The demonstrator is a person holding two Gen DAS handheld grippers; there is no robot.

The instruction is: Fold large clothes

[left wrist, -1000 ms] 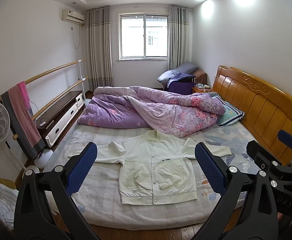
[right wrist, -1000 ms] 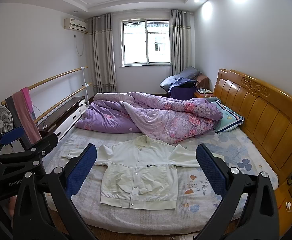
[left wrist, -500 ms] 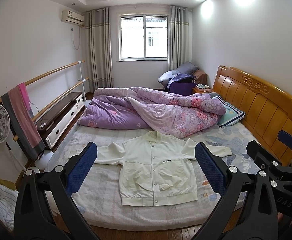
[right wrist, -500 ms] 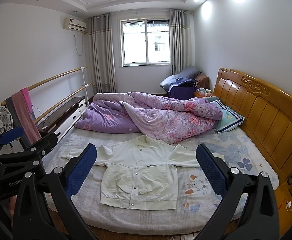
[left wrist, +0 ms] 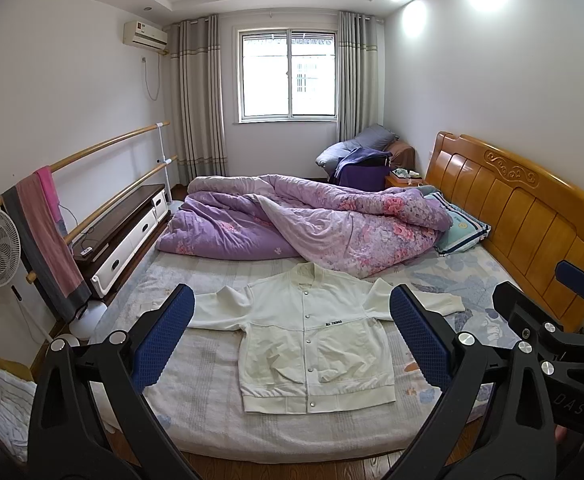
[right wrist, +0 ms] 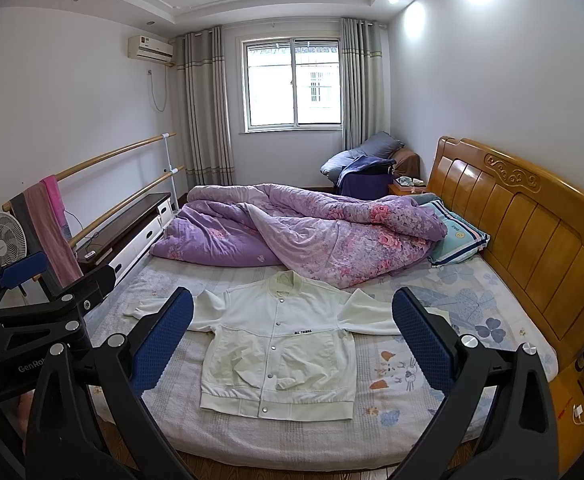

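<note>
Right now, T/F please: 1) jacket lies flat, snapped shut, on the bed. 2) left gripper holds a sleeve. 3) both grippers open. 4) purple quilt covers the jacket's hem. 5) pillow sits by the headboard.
1) True: the white jacket lies spread flat, front snapped, on the bed.
2) False: the left gripper holds nothing.
3) True: the right gripper is open too.
4) False: the purple quilt lies beyond the collar; the hem is bare.
5) True: the pillow is beside the headboard.
</note>
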